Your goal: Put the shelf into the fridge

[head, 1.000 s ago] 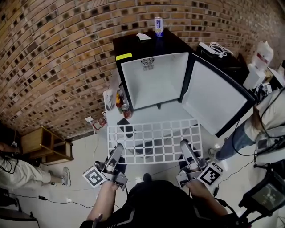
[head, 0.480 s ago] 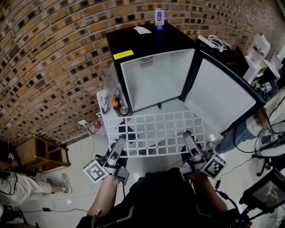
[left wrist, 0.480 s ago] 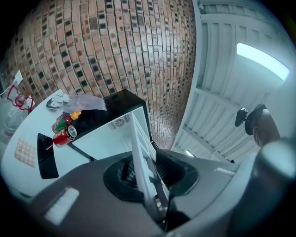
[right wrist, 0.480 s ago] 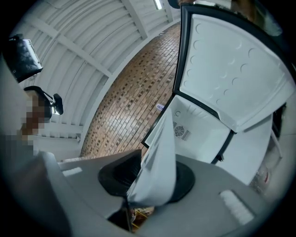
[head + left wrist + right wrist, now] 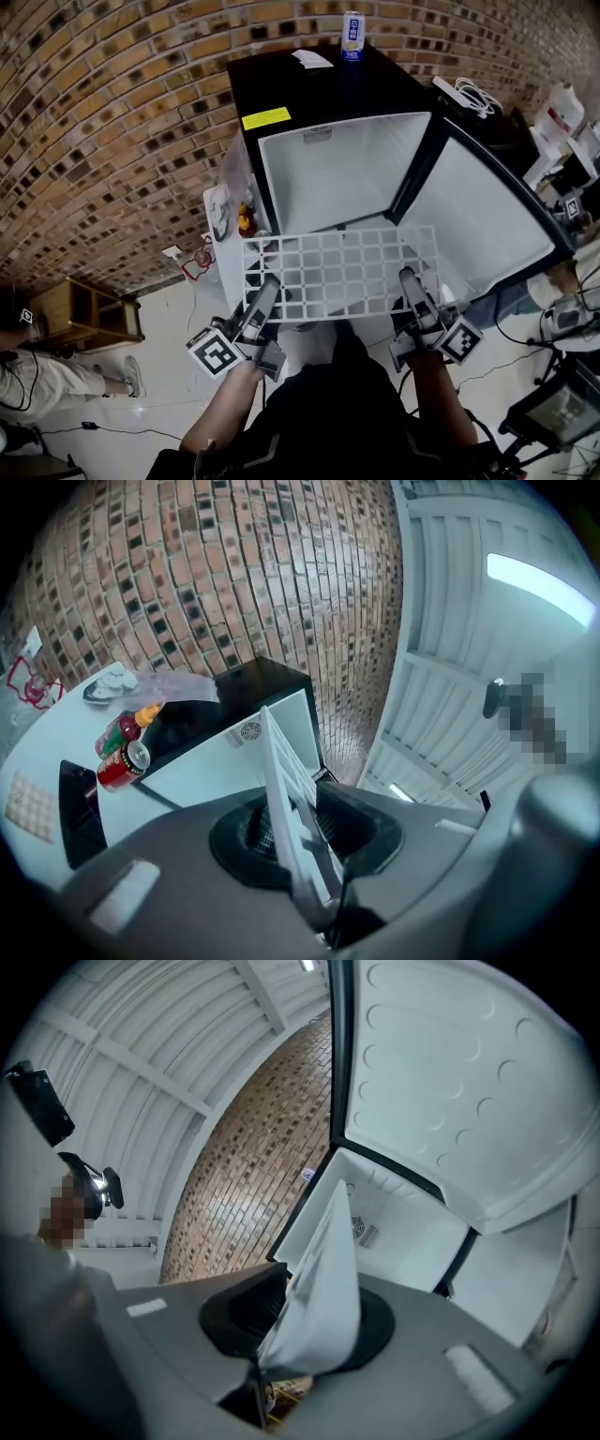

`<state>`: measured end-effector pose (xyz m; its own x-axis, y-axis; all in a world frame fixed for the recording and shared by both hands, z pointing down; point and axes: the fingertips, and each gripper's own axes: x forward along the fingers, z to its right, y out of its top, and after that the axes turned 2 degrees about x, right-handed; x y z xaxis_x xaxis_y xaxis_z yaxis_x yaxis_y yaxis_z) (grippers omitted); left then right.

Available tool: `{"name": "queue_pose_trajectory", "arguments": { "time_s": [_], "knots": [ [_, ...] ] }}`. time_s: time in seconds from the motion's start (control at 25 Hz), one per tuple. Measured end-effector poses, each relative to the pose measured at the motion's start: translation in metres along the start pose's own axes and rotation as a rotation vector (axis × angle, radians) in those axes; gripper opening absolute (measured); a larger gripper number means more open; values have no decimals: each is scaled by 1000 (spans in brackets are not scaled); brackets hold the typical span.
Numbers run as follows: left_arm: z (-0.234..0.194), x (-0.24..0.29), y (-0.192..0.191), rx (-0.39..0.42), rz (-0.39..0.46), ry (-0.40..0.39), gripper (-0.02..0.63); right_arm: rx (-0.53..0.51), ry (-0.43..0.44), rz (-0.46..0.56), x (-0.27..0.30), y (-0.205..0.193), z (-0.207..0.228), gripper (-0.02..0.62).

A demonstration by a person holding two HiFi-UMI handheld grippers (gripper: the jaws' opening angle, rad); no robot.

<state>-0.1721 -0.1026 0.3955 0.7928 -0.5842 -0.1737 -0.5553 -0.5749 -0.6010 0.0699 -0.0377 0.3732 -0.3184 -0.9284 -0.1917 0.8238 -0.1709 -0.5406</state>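
- Fridge (image 5: pixel 337 173): small black box w/ white inside, cavity bare, no shelf fitted yet.
- Door (image 5: pixel 487 220): swung wide to the right, clear of the mouth.
- Shelf (image 5: pixel 339 272): white grid panel, held about level in front of the opening.
  - 1 s ago its far edge was well short of the fridge; now that edge sits right at the lower lip of the mouth.
  - Carry looks nearly done. Next job is prob. lining the side edges up w/ the inner walls and sliding it in.
- Left gripper (image 5: pixel 267 289): clamped on the near edge of the shelf, left end. Jaws part closed, grid panel (image 5: pixel 286 789) pinched between them.
- Right gripper (image 5: pixel 409 279): same on the right end, jaws pressed on the shelf rim (image 5: pixel 323 1288).
- Both have moved fwd together and the shelf is not skewed.
- Can (image 5: pixel 352 36): upright on the fridge top, out of the way.
- Red can (image 5: pixel 122 766) + sauce bottle (image 5: pixel 127 728): beside the fridge on the left, near the shelf's left corner. Poss. snag if the shelf drifts that way.
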Motion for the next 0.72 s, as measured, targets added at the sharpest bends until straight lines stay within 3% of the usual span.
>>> {"name": "queue_pose_trajectory", "arguments": {
  "time_s": [0.16, 0.72],
  "knots": [
    [-5, 17, 7, 90, 2, 50, 85, 18, 26, -27, 23, 12, 18, 95],
    [-48, 98, -3, 108, 11, 159, 97, 7, -32, -72, 79, 68, 93, 103]
  ]
}}
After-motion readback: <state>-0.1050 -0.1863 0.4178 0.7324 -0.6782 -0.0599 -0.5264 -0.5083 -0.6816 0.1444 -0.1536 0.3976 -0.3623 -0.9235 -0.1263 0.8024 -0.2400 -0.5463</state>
